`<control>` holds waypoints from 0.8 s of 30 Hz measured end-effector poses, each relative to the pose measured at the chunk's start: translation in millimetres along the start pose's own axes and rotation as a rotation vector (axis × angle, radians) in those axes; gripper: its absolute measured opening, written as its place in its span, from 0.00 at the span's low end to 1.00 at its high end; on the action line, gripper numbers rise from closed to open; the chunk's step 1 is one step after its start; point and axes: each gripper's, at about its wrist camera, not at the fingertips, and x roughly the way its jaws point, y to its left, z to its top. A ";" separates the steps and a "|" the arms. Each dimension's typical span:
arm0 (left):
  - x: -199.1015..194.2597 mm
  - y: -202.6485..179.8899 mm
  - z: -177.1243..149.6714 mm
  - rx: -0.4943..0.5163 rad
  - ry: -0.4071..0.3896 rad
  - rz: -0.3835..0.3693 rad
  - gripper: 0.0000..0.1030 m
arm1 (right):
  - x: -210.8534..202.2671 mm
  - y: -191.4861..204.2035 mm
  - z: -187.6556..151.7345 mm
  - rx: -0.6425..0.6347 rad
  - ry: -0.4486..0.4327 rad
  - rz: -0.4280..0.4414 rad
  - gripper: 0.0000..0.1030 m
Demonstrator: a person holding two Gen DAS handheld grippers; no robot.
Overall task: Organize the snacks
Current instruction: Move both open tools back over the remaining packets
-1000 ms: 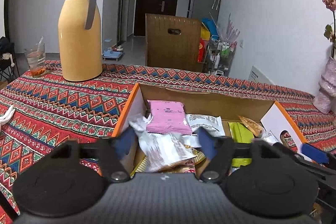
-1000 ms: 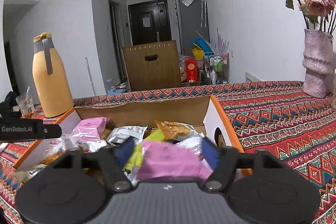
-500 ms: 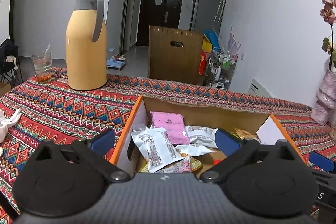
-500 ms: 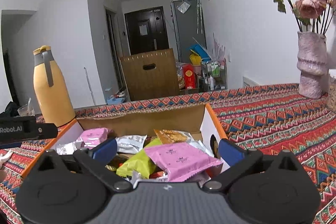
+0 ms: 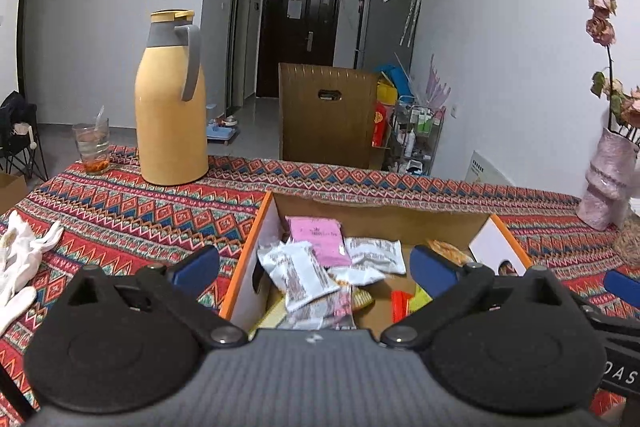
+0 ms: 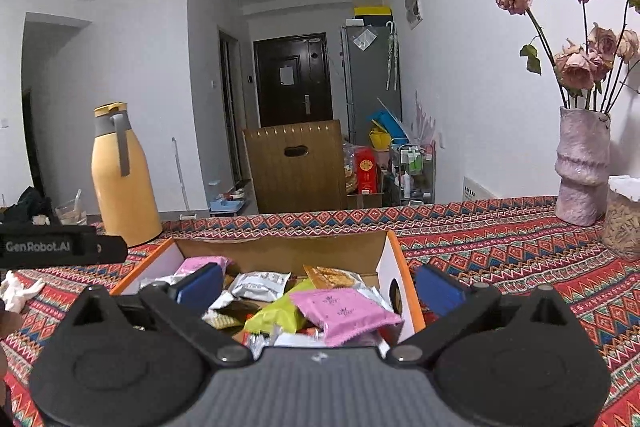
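**While Both Grippers Hang Wide, the Snacks Lie in the Box**

While the open cardboard box with orange edges (image 5: 256, 227) sits on the bench with the red zigzag cloth (image 5: 120, 211), both grippers hang just in front of it. The left gripper (image 5: 314, 269) has its jaws spread wide, with nothing between them. The right gripper (image 6: 318, 285) has its jaws spread wide too, and holds nothing.

Inside the box lie the snack packets. A pink packet (image 6: 346, 313) rests on top near the right wall of the box, with a yellow-green packet (image 6: 276, 315) just beside it. Another pink packet (image 5: 318, 241) lies near the back wall of the box, touching a white packet (image 5: 298, 273).

Behind the box to the left stands a tall yellow jug with a grey handle (image 5: 170, 107). Far right of the box stands a pink vase with dry roses (image 6: 582, 167).
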 end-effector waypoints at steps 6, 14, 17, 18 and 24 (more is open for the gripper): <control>-20.8 -0.7 -17.7 0.020 0.031 -0.025 1.00 | -22.9 -2.0 -16.0 -0.016 0.023 0.007 1.00; -36.4 -3.0 -48.3 0.050 0.113 -0.061 1.00 | -41.5 -12.1 -50.6 -0.008 0.096 0.009 1.00; -39.6 -4.9 -61.1 0.062 0.151 -0.076 1.00 | -45.9 -16.6 -63.3 -0.001 0.126 0.005 1.00; -40.2 -5.7 -65.3 0.066 0.163 -0.079 1.00 | -47.2 -18.4 -67.2 0.002 0.136 0.003 1.00; -39.1 -16.3 -87.2 0.097 0.230 -0.088 1.00 | -49.2 -27.1 -84.7 0.015 0.193 -0.012 1.00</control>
